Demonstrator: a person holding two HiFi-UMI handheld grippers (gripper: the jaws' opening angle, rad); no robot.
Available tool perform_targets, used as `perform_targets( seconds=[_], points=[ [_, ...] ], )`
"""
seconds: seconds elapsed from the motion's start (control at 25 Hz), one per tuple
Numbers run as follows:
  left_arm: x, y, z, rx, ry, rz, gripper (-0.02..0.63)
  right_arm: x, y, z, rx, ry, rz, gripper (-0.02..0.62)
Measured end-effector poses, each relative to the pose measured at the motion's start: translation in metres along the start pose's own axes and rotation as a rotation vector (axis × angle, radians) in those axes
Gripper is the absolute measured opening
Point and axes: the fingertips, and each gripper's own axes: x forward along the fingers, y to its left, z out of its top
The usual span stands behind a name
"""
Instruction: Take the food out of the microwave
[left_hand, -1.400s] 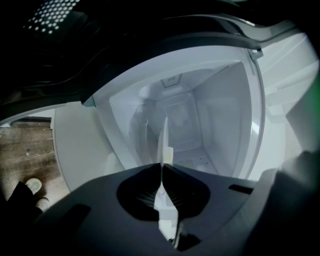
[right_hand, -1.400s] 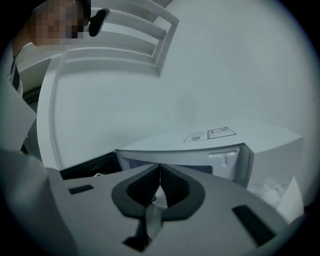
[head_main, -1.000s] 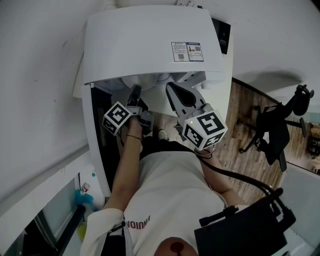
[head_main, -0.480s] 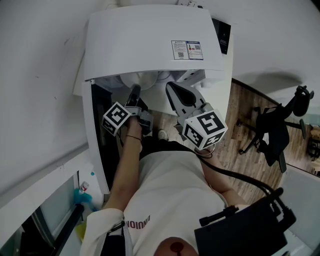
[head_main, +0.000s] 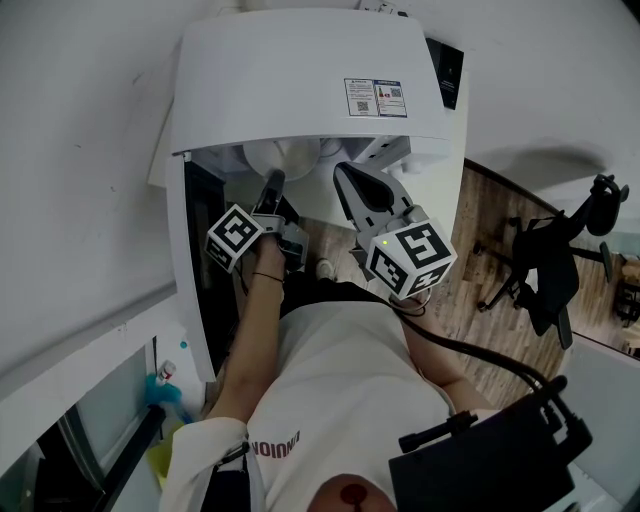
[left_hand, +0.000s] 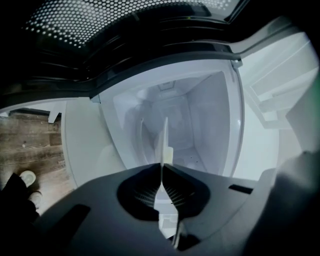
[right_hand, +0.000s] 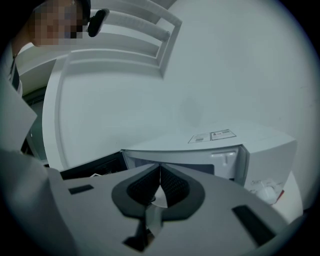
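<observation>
Microwave: a white microwave (head_main: 300, 80) with its front open toward the person; its pale inside (left_hand: 200, 115) looks bare apart from the plate at its mouth.
Door: the dark door (head_main: 200, 280) swings out on the left side of the microwave; its dotted mesh window (left_hand: 125, 20) fills the top of the left gripper view.
Plate: a thin white plate (head_main: 285, 158) sits at the front opening of the microwave, partly under its top edge. In the left gripper view it shows only edge-on (left_hand: 164, 142). What food lies on it cannot be made out.
Left tool: the left tool (head_main: 272, 180) reaches into the mouth of the microwave, and its jaws (left_hand: 162, 167) are clenched on the rim of the plate.
Right tool: the right tool (head_main: 345, 175) hovers just in front of the microwave, right of the plate; its jaw tips (right_hand: 160, 169) meet, with nothing seen gripped.
Label: a printed label (head_main: 377, 100) lies on top of the microwave, near the right edge.
Surroundings: a black office chair (head_main: 550, 260) stands on the wooden floor (head_main: 480, 300), well to the right of the microwave.
</observation>
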Motion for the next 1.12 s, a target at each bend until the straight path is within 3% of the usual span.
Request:
perform_targets(
  seconds=[1.12],
  points=[
    [-0.021, -0.008, -0.03, -0.012, 0.062, -0.034, 0.025, -0.016, -0.005, -0.004, 0.017, -0.015, -0.028, 0.021]
  ],
)
